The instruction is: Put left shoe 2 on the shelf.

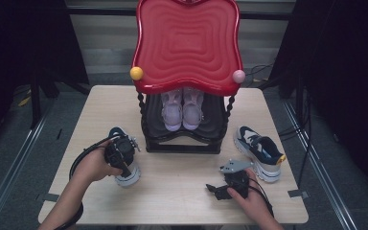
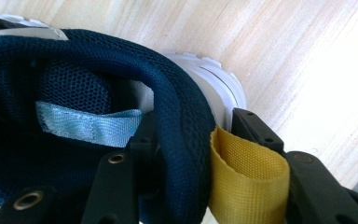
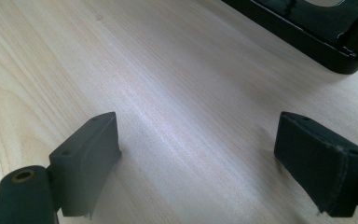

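In the high view the left gripper [image 1: 121, 154] sits on the heel of a navy shoe [image 1: 124, 167] at the near left of the table [image 1: 182, 191], while the right gripper [image 1: 223, 190] rests near right, its mate shoe [image 1: 260, 152] further right. The left gripper view shows one jaw inside the padded collar [image 2: 186, 140] and one outside against the yellow pull tab [image 2: 247, 177], pressing on both; so shallow a bite on soft padding might slip when lifted. In the right gripper view the jaws stand wide apart, empty, over bare wood.

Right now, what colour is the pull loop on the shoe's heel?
Yellow: the pull loop on the navy shoe, clearest in the left gripper view.
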`<state>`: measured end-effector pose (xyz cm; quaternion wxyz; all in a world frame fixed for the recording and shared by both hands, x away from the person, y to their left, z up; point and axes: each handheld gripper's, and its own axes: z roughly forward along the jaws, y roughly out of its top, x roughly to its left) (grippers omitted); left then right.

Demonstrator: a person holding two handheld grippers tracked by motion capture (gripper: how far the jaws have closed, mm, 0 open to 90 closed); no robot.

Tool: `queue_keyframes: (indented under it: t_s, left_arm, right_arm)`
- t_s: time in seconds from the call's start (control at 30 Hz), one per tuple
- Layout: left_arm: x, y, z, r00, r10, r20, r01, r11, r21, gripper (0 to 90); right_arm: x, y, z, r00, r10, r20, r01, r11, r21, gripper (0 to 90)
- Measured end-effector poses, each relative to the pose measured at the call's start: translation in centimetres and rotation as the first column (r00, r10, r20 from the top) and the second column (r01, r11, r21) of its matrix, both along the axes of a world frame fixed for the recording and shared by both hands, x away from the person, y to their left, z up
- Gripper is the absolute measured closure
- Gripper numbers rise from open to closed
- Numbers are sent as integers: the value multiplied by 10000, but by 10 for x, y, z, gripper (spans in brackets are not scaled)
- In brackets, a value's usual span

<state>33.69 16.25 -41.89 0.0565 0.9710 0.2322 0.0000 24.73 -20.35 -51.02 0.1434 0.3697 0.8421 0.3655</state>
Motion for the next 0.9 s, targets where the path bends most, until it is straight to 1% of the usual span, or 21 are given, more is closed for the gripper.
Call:
queue_keyframes:
  t_s: [0.03,0.07,0.1,0.13,0.27,0.3,0.33,0.37,0.4,0.43,0.47,0.5,0.53,0.57,0.6,0.63,0.67,0.7,0.77,0.8,0.9]
  left_arm:
    - [1,0,0,10000,52,-24,-52,10000,-69,558]
    - [3,0,1,9998,-120,-177,123,9998,168,563]
    - [4,0,1,9998,42,-195,-40,9999,123,565]
    - [2,-1,-1,9994,288,-183,-289,9996,-28,567]
    - [4,-2,0,9983,485,-326,-482,9988,98,566]
    - [5,-2,0,9984,473,-294,-471,9988,100,559]
    - [6,-2,0,9987,349,-370,-341,9992,214,547]
    - [6,-2,-1,9987,338,-384,-331,9993,169,536]
    - [7,-2,-1,9984,305,-479,-294,9993,227,532]
    - [6,-3,-3,9984,388,-419,-377,9990,254,530]
    - [6,-3,-4,9981,335,-510,-324,9992,225,533]
    - [5,-4,-5,9977,357,-580,-351,9993,117,548]
    - [6,-4,-4,9983,91,-575,-76,9996,278,557]
    - [5,-5,-5,9981,220,-575,-213,9997,134,570]
    - [4,-6,-6,9982,155,-584,-148,9998,128,581]
    - [5,-6,-5,9982,-58,-603,77,9995,299,588]
    - [5,-7,-5,9981,-93,-605,114,9993,343,593]
    - [4,-8,-5,9983,48,-586,-35,9998,220,598]
    - [3,-8,-6,9982,-55,-598,67,9998,200,613]
    - [4,-8,-5,9975,-221,-678,239,9994,254,622]
    - [3,-8,-5,9963,-171,-839,176,9998,51,675]
  right_arm:
    - [0,0,0,10000,2,4,-2,10000,-2,133]
    - [0,0,0,10000,-25,-8,25,10000,25,133]
    - [0,0,0,10000,-21,-6,21,10000,27,133]
    - [0,0,0,10000,-23,-5,23,10000,24,133]
    - [0,0,0,10000,-19,-10,19,10000,26,133]
    - [0,0,0,10000,-18,-8,18,10000,27,133]
    - [0,0,0,10000,-11,-9,11,10000,25,133]
    - [0,0,0,10000,-3,-8,3,10000,26,133]
    - [0,0,0,10000,-2,-10,2,10000,16,133]
    - [0,0,0,10000,-1,-9,1,10000,17,133]
    - [0,0,0,10000,-10,-9,10,10000,-2,133]
    - [0,0,0,10000,-2,-9,2,10000,16,133]
    - [0,0,0,10000,-3,-9,3,10000,-2,133]
    - [0,0,0,10000,39,7,-39,10000,-16,133]
    - [0,0,0,10000,17,-2,-17,10000,-28,133]
    - [0,0,0,10000,21,-2,-21,10000,-26,133]
    - [0,0,0,10000,19,-4,-19,10000,-25,133]
    - [0,0,0,10000,25,-1,-25,10000,-22,133]
    - [0,0,0,10000,19,-3,-19,10000,-27,133]
    - [0,0,0,10000,30,9,-30,10000,-35,133]
    - [0,0,0,10000,46,8,-46,10000,-8,133]
